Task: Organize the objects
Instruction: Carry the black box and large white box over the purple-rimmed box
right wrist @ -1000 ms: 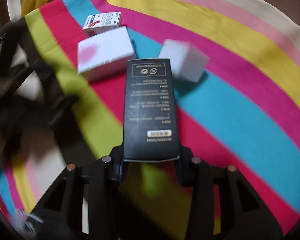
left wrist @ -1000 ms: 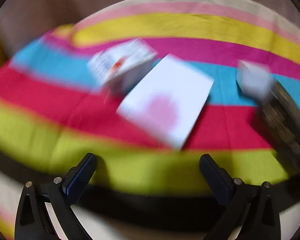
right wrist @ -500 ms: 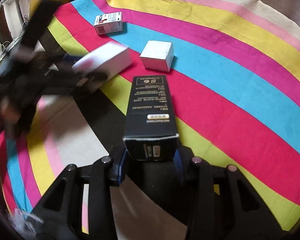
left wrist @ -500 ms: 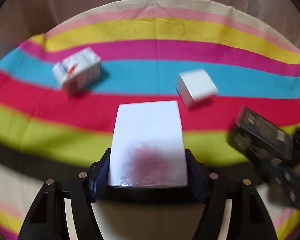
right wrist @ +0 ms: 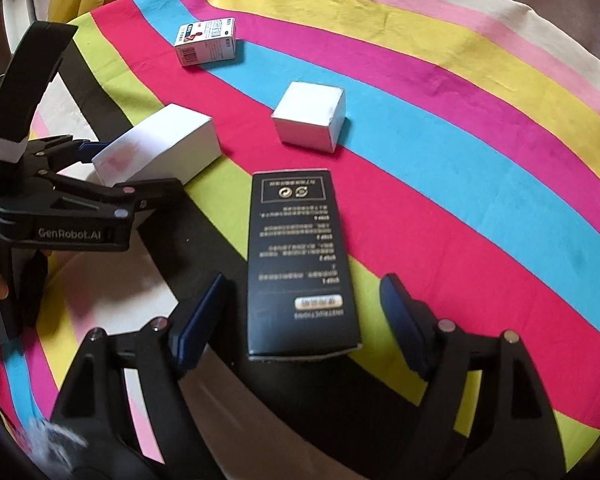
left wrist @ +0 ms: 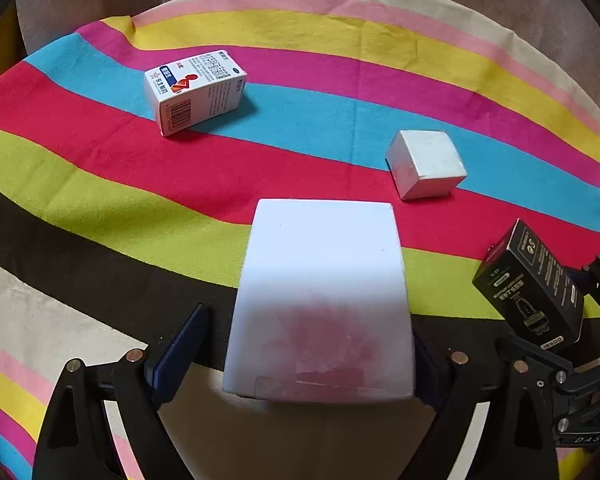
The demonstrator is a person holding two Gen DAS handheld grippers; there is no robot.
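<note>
Striped multicoloured cloth on the tabletop (left wrist: 100,184) is bearing a white rectangular cardboard box (left wrist: 320,300) and a black printed carton (right wrist: 300,264), each lying between opened left tongs (left wrist: 300,352) and right tongs (right wrist: 300,320); snagging during withdrawal is being risked.

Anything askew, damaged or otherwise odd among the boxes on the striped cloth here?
Only one oddity: the large white box has a smeared pinkish-red stain on its top near the left gripper. The black box, small white box and printed box look intact.
</note>
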